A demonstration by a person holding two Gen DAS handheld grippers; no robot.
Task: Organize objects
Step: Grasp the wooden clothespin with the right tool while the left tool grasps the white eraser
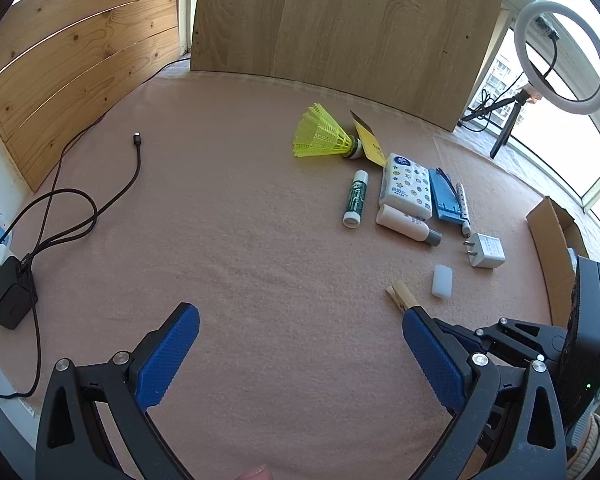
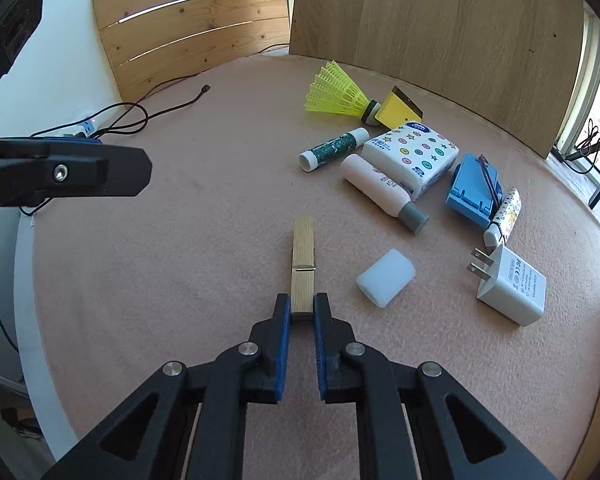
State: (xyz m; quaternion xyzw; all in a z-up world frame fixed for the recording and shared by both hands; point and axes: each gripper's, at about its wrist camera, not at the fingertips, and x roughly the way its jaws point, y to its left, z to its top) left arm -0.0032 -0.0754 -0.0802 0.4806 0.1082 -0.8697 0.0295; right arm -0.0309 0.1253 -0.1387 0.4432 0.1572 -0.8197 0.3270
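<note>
Now the right gripper [image 2: 301,308] has its blue pads pinched on the near end of the peg [image 2: 303,264], a wooden clothes peg lying flat on the mat [image 2: 180,260] and pointing away, while the left gripper [image 1: 300,344] hangs wide and empty over bare mat to the left. That peg should be very light and stiff, dry wood with a small wire spring across its middle; the grip sits on the two lever tails, so a hard squeeze there may spread its far tip rather than hold it firmly, and I judge a grip nearer the spring would be steadier. It looks neither fragile nor slippery against the ribbed rubber pads. Just right of it lies a white cap [image 2: 386,278], translucent, rounded and probably soft plastic, and further right a hard white charger [image 2: 510,286] with two metal prongs. Beyond, packed close together, are a smooth bottle [image 2: 374,186] with a grey lid, a speckled green tube [image 2: 334,148], a soft wrapped tissue pack [image 2: 414,154] printed with stars, a blue plastic case [image 2: 472,188] and a patterned pen [image 2: 504,216]. At the far end a yellow shuttlecock [image 2: 340,94] of springy mesh touches a yellow card [image 2: 400,110]. The mat is a pinkish felt, slightly fuzzy, which should keep things from sliding
</note>
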